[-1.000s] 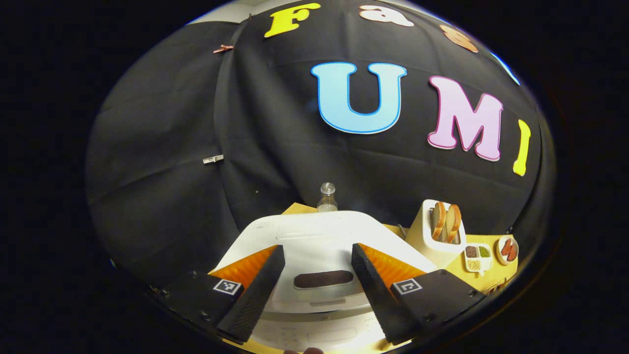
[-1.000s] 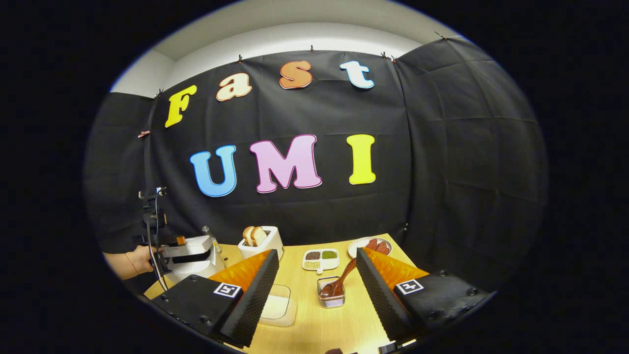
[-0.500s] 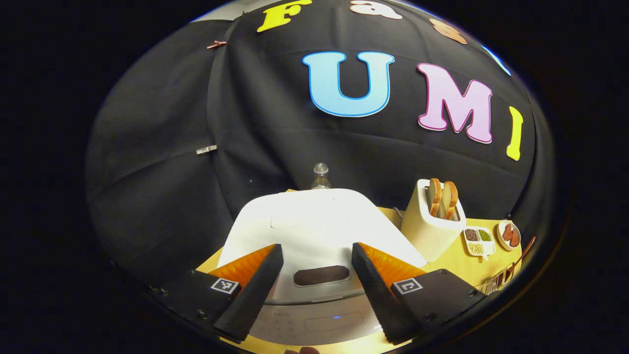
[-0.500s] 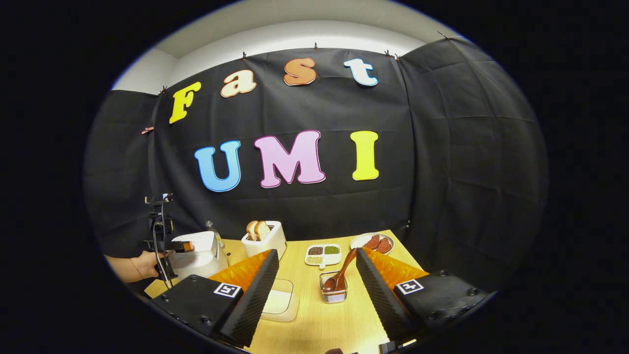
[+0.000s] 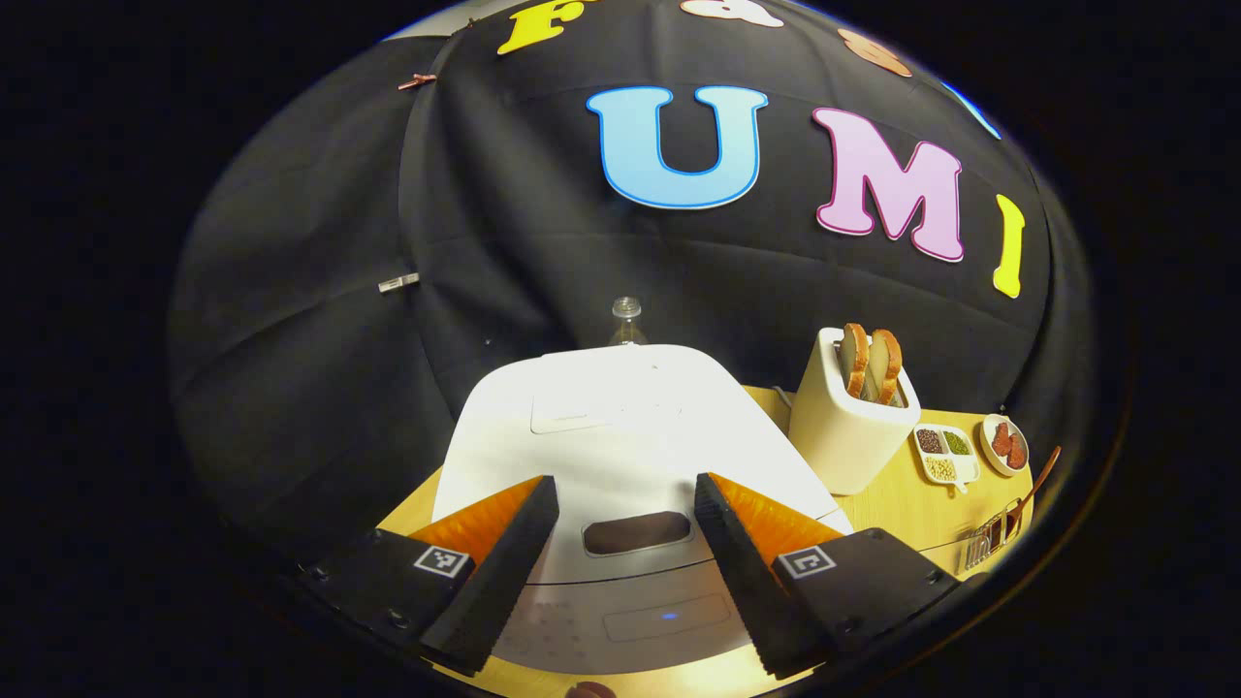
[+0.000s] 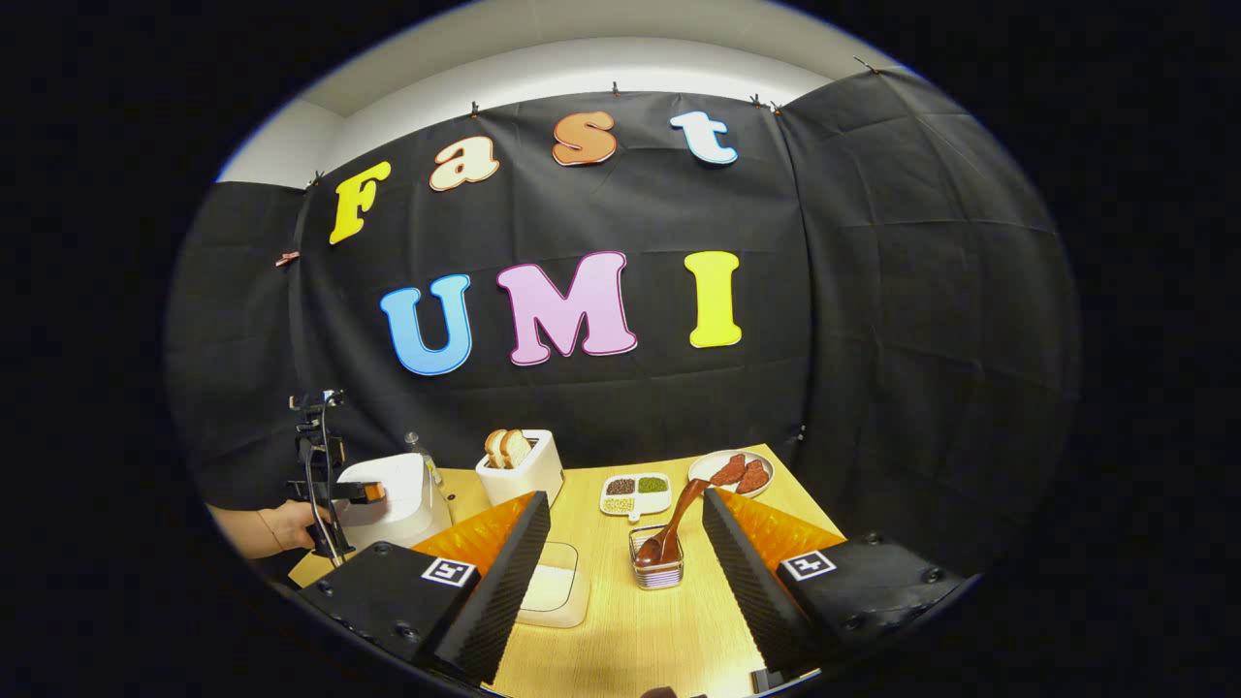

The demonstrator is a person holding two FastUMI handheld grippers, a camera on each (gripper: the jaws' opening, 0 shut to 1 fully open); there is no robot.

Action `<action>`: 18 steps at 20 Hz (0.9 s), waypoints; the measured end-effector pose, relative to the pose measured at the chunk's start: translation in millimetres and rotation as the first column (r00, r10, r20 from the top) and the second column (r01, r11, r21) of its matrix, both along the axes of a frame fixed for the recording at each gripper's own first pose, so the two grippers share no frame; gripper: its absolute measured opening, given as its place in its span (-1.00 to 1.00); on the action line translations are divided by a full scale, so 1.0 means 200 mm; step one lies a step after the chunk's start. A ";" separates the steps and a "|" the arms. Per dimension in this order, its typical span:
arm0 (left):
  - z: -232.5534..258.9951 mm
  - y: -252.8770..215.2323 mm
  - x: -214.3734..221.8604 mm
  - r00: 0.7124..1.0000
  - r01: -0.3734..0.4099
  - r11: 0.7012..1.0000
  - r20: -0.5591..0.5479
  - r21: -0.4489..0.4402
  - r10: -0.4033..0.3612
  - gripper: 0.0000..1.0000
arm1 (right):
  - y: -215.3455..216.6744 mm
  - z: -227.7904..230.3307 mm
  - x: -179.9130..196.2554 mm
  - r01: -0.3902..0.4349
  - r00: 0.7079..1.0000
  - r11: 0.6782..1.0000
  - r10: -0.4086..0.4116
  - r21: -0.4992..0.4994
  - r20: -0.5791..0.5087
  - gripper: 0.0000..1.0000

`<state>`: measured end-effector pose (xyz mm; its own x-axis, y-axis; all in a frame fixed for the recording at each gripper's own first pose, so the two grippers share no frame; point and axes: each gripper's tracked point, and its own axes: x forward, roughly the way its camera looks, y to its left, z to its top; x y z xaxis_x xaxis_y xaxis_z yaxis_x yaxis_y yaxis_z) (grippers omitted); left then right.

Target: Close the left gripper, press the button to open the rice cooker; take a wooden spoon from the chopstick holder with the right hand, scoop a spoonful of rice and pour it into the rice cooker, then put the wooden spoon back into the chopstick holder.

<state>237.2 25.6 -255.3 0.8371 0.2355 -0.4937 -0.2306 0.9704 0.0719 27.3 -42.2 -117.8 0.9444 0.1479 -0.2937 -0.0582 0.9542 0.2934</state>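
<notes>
The white rice cooker [image 5: 620, 427] sits right under my left gripper [image 5: 623, 482], its lid down as far as I can tell. The gripper is open, its fingers standing on either side of the dark oval button [image 5: 637, 532]. From the right gripper view, a hand [image 6: 281, 523] holds the left gripper [image 6: 364, 492] at the cooker [image 6: 393, 499]. My right gripper [image 6: 625, 496] hangs open over the table, holding nothing. Between its fingers, farther off, the wooden spoon [image 6: 674, 519] leans in the wire chopstick holder [image 6: 657, 572]. A lidless box of rice [image 6: 553, 588] lies beside the left finger.
A toaster with two bread slices [image 6: 521, 465] stands behind the rice box on the wooden table [image 6: 620, 630]. A divided dish of beans [image 6: 635, 492] and a plate of meat slices [image 6: 732, 472] lie at the back. A glass bottle [image 5: 626, 325] stands behind the cooker.
My left gripper has dropped and tipped towards the cooker, so the lid and front panel show larger in its view. It stayed open. The right gripper has barely shifted.
</notes>
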 end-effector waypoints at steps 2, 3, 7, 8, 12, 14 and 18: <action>0.00 0.00 0.00 1.000 -0.005 1.000 0.020 -0.001 0.005 1.00 | 0.01 -0.01 0.00 -0.007 1.000 1.000 0.007 -0.007 -0.006 0.96; 0.00 -0.01 0.00 0.999 -0.006 1.000 0.033 -0.002 0.006 1.00 | 0.02 -0.02 -0.01 -0.008 1.000 1.000 0.008 -0.006 -0.009 0.97; -0.02 -0.01 -0.01 0.999 -0.006 1.000 0.043 0.005 0.006 1.00 | 0.04 -0.02 -0.02 -0.009 1.000 1.000 0.009 0.003 -0.011 0.97; -0.02 -0.02 -0.01 0.999 -0.005 1.000 0.043 0.005 0.005 1.00 | 0.05 -0.02 -0.03 -0.009 1.000 1.000 0.009 0.002 -0.010 0.97; 0.00 -0.02 -0.01 0.999 0.017 0.999 0.049 0.028 -0.018 1.00 | 0.07 -0.01 -0.06 -0.016 1.000 1.000 0.016 0.004 -0.009 0.96; 0.00 -0.01 0.00 0.999 0.018 0.999 0.035 0.038 -0.020 0.99 | 0.07 0.00 -0.07 -0.018 1.000 1.000 0.018 0.001 -0.005 0.96; 0.05 -0.03 0.00 0.998 0.045 0.998 0.039 0.050 -0.047 0.91 | 0.09 0.03 -0.07 -0.021 1.000 1.000 0.021 0.004 0.005 0.96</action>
<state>237.1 18.7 -245.0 0.8666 0.2195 -0.4481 -0.1895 0.9756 0.1112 14.0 -24.6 -111.6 0.9425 0.1686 -0.2886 -0.0792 0.9516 0.2970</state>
